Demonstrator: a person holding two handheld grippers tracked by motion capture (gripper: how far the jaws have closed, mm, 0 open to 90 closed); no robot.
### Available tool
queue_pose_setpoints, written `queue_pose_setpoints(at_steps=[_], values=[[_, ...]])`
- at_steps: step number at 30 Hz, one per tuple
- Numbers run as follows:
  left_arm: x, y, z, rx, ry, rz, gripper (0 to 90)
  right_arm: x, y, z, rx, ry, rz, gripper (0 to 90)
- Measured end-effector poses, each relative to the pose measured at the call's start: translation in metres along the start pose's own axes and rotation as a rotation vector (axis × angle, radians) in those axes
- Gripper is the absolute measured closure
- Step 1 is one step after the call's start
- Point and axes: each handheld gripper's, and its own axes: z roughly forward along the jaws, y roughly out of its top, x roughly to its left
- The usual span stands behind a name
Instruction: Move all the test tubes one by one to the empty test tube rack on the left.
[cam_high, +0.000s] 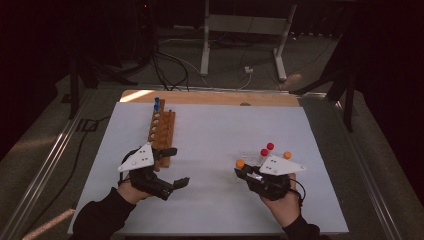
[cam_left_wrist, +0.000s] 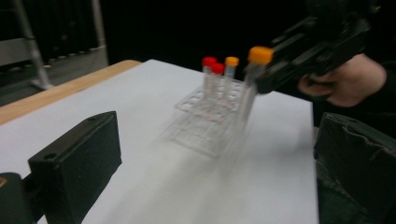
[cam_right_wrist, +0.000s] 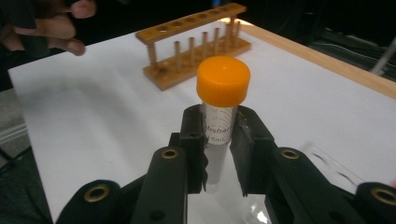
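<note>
The right gripper (cam_right_wrist: 218, 140) is clamping an orange-capped tube (cam_right_wrist: 219, 112), both pads pressing on the clear barrel just under the cap, and it is holding the tube upright over the right half of the white surface (cam_high: 215, 200), nearer the front edge than the back. That tube is looking light and stiff, a thin clear plastic body with printed marks, probably slick under the pads, so the hold just below the cap is looking like the safe spot: the cap's shoulder should be stopping it from sliding down. Squeezing harder is seeming pointless and could crack it.

Just beside it, the clear rack (cam_left_wrist: 205, 121) is keeping two red-capped tubes (cam_left_wrist: 212, 74) and another orange one (cam_left_wrist: 230, 70) standing; it is looking flimsy and easy to nudge.

The left gripper (cam_high: 167, 167) is hanging with its jaws apart and nothing between them, at the near end of the wooden rack (cam_high: 162, 127) by the left edge. Two blue-capped tubes (cam_high: 156, 103) are standing at that rack's far end, toward the back left corner.
</note>
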Motion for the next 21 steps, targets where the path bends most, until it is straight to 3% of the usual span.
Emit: queue_pose_setpoints(at_steps=[14, 21], values=[[-0.009, 0.011, 0.028, 0.008, -0.086, 0.028, 8.1, 0.021, 0.010, 0.024, 0.019, 0.085, -0.053, 75.1], [-0.012, 0.011, 0.035, 0.010, -0.094, 0.045, 22.3, 0.027, 0.012, 0.031, 0.029, 0.108, -0.066, 75.1]])
